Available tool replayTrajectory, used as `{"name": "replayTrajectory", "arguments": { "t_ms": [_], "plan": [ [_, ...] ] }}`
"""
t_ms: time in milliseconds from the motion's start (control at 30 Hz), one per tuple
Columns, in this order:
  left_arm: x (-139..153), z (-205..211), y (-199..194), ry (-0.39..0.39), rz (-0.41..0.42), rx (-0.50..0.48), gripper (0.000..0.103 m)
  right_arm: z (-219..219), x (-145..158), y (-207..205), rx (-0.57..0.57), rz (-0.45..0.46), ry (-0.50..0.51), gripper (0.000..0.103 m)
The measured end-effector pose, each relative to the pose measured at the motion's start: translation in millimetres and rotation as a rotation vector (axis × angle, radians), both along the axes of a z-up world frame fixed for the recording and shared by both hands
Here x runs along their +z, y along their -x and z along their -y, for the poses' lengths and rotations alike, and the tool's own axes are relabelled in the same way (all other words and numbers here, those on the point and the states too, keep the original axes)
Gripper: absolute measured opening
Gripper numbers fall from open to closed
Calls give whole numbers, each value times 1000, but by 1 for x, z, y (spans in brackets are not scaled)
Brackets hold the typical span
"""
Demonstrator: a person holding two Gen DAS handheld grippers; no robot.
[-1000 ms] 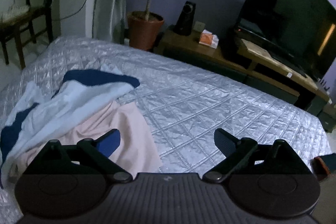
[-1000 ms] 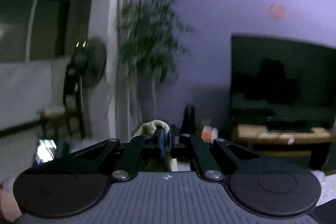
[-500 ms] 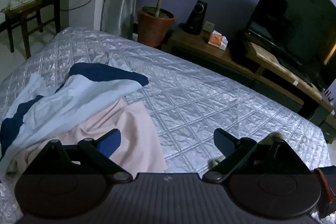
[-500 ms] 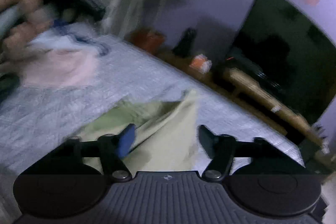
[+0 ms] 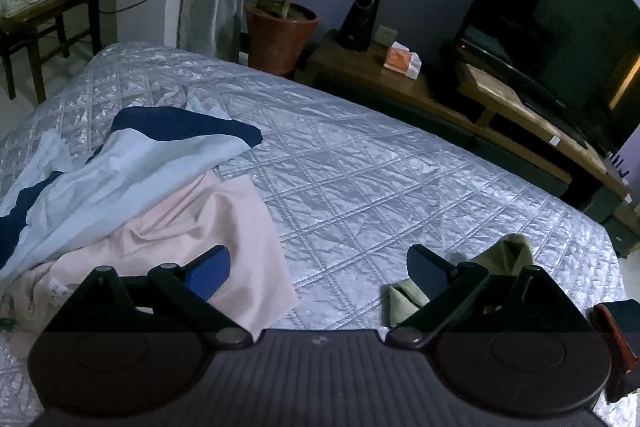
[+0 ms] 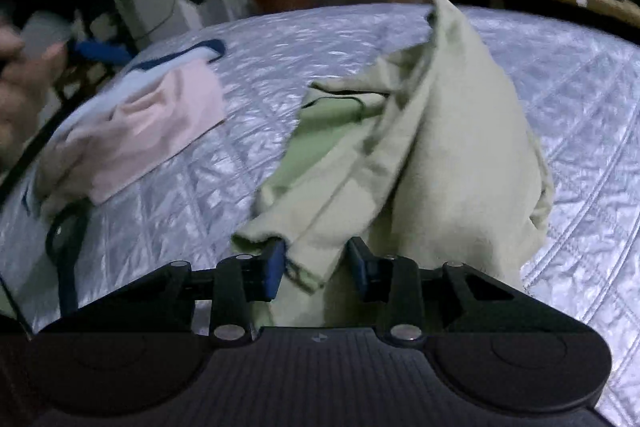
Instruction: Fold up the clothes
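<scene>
**Green garment lies between closing right tool jaws**

The right tool (image 6: pixel 316 269) is closing, its jaws still apart with a fold of the pale green garment (image 6: pixel 432 131) between them; the pads do not visibly press it. The garment lies crumpled on the bed (image 6: pixel 580 99), its long axis running from the tool toward the far edge, one end peaked upward. The left tool (image 5: pixel 318 269) hangs wide open and empty above the bed's near edge. Beneath its left finger the pink garment (image 5: pixel 224 223) lies under a light blue and navy garment (image 5: pixel 132 167), heaped toward the bed's left side.
</scene>
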State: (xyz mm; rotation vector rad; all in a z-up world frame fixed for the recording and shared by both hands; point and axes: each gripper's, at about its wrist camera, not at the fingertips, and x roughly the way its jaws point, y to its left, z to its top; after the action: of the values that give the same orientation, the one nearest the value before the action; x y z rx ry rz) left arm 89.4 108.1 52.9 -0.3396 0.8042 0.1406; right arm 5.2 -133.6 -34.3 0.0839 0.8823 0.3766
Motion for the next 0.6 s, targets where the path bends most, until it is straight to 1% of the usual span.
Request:
{"name": "replayTrajectory", "arguments": {
  "t_ms": [33, 167, 267, 333, 400, 433, 500, 533, 567, 600],
  "plan": [
    [0, 1, 0, -1, -1, -1, 94, 6, 1, 0, -9, 4, -9, 6],
    [-1, 2, 1, -2, -5, -7, 94, 40, 21, 1, -101, 67, -68, 7],
    [-2, 1, 0, 0, -6, -5, 94, 86, 49, 8, -253, 165, -157, 7],
    [-2, 1, 0, 1, -8, -3, 94, 116, 66, 14, -353, 218, -158, 7],
    [-2, 1, 0, 3, -10, -3, 94, 141, 79, 22, -447, 283, -93, 7],
    [-2, 1, 0, 3, -11, -3, 94, 154, 83, 24, -505, 303, -39, 9],
    [-3, 1, 0, 3, -10, -2, 94, 174, 83, 21, -559, 286, 100, 10],
    [-3, 1, 0, 2, -10, -2, 94, 175, 83, 22, -565, 303, 194, 14],
    [-3, 1, 0, 2, -10, -1, 94, 172, 86, 27, -571, 338, 253, 18],
    [-3, 2, 0, 2, -10, 0, 94, 170, 89, 31, -576, 373, 312, 25]
  ]
}}
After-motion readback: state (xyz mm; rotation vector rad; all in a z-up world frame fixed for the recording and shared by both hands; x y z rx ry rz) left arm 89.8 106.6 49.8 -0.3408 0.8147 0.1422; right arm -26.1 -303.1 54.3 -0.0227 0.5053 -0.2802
